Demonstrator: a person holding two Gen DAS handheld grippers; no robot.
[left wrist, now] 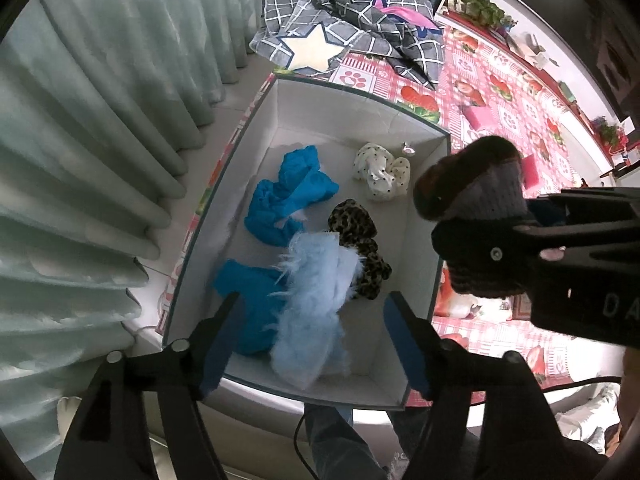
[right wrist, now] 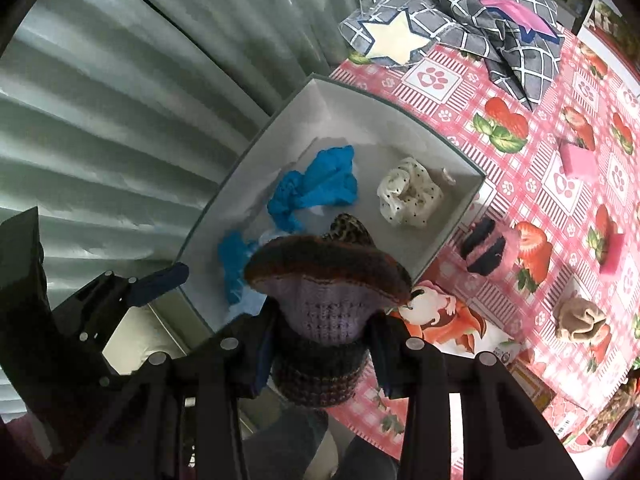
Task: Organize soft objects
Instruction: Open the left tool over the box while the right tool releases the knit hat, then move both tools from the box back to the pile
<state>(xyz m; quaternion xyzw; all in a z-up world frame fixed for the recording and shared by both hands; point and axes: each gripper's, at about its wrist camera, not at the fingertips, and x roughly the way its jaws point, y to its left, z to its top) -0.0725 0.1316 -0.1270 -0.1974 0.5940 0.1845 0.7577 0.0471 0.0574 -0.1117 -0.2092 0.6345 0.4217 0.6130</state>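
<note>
**Knitted piece in transit to the box; several items still out on the table**

My right gripper (right wrist: 320, 354) is clamped on a dark knitted item (right wrist: 326, 280) with a lilac inner face, held near the right wall of the white box (left wrist: 352, 98). My left gripper (left wrist: 310, 330) hangs over the near end of the box, jaws spread and holding nothing.

Already inside: blue cloth (left wrist: 286, 196), a polka-dot scrunchie (left wrist: 382, 170), a leopard-print scrunchie (left wrist: 358, 238) and a pale blue fluffy piece (left wrist: 316, 312).

Outstanding on the strawberry tablecloth (right wrist: 532, 184): a pink-and-black item (right wrist: 490, 254) just beside the box, a beige scrunchie (right wrist: 580, 318), pink sponges (right wrist: 578, 158), and a grey checked cloth (right wrist: 472, 12) with a star patch beyond the box.

I judge the task roughly half complete.
</note>
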